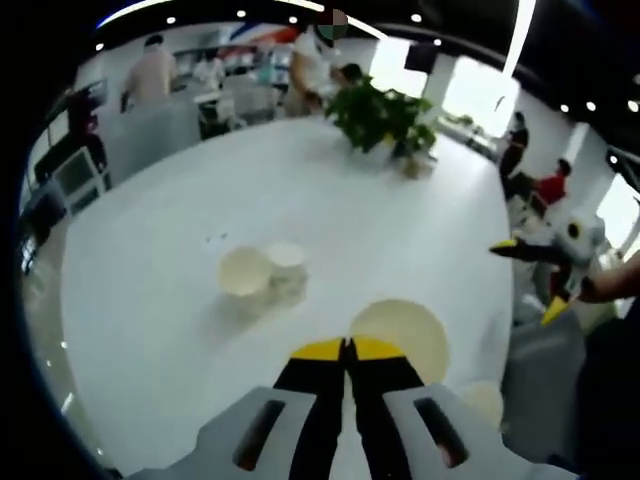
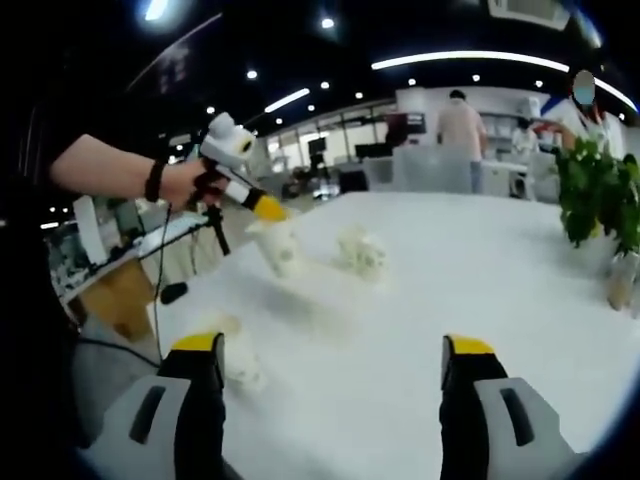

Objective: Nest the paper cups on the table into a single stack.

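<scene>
My left gripper [image 1: 346,348] is shut on the rim of a cream paper cup [image 1: 405,335], whose open mouth faces the camera. In the right gripper view the same gripper [image 2: 268,207], held by a hand, carries that cup [image 2: 278,248] above the white table [image 2: 480,270]. Two more cups [image 1: 245,272] [image 1: 287,258] stand close together further out on the table, and they appear blurred [image 2: 360,250] in the right gripper view. Another cup [image 1: 483,400] sits near the table's edge. My right gripper [image 2: 333,350] is open and holds nothing; it also appears at the right [image 1: 530,278].
A potted green plant [image 1: 385,115] [image 2: 595,195] stands at the far side of the table [image 1: 150,300]. People, desks and monitors fill the office beyond. The table edge runs close to the nearest cup [image 2: 235,365].
</scene>
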